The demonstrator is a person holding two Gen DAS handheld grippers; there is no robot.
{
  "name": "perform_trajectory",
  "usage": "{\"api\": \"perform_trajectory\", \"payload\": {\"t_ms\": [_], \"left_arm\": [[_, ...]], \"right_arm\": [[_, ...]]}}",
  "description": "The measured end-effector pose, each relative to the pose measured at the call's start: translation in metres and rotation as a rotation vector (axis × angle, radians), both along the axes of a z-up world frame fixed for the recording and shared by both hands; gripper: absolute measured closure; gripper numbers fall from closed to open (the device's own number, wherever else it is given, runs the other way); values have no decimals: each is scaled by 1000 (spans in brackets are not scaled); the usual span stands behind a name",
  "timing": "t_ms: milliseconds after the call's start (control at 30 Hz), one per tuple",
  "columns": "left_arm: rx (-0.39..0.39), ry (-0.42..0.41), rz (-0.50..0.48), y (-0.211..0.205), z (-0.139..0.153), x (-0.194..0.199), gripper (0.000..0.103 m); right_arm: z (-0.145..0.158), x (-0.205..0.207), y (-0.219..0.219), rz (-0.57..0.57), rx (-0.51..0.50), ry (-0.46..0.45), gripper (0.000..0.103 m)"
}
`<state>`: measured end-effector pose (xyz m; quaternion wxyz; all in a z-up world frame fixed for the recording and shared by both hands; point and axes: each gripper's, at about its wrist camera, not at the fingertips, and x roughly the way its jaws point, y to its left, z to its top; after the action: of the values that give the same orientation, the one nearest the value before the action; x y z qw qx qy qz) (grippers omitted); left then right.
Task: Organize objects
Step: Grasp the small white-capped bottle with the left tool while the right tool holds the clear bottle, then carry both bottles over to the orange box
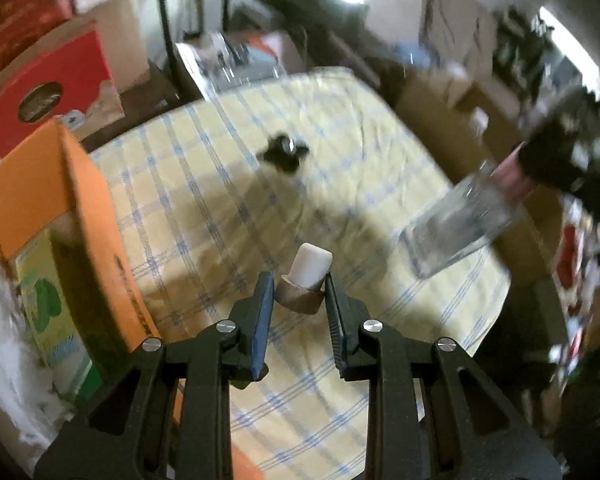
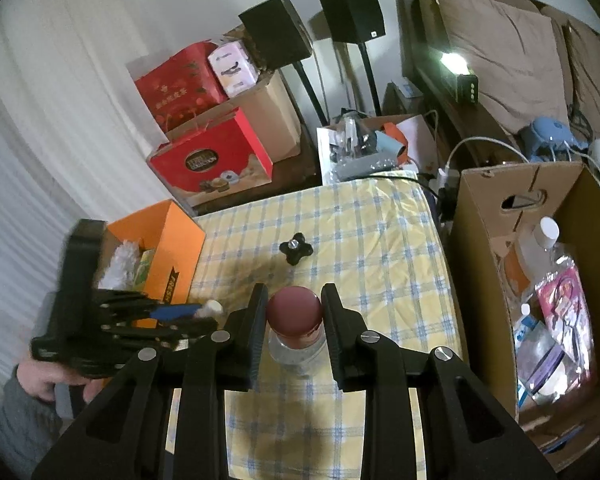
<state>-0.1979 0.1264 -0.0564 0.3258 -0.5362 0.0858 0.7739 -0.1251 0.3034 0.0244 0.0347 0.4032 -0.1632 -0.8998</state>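
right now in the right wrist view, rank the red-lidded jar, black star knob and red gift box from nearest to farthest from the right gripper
1. red-lidded jar: clamped between the fingers of the right gripper.
2. black star knob: on the checked cloth, just beyond the jar.
3. red gift box: off the table, behind its far left corner.

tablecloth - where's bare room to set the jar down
The checked tablecloth is mostly bare: a wide patch right of the black knob, up to the cardboard box, and the near strip under the jar. The left edge is crowded by the orange box and the left gripper.
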Motion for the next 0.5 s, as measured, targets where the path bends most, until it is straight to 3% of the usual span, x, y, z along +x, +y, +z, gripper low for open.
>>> {"api": "perform_trajectory", "payload": {"t_ms": [333, 500], "left_arm": [[150, 200, 247, -45, 37, 18, 79], [180, 225, 319, -60, 52, 24, 79]], "right_arm": [[6, -9, -22, -7, 69, 25, 76], [10, -9, -34, -10, 110, 70, 76]]}}
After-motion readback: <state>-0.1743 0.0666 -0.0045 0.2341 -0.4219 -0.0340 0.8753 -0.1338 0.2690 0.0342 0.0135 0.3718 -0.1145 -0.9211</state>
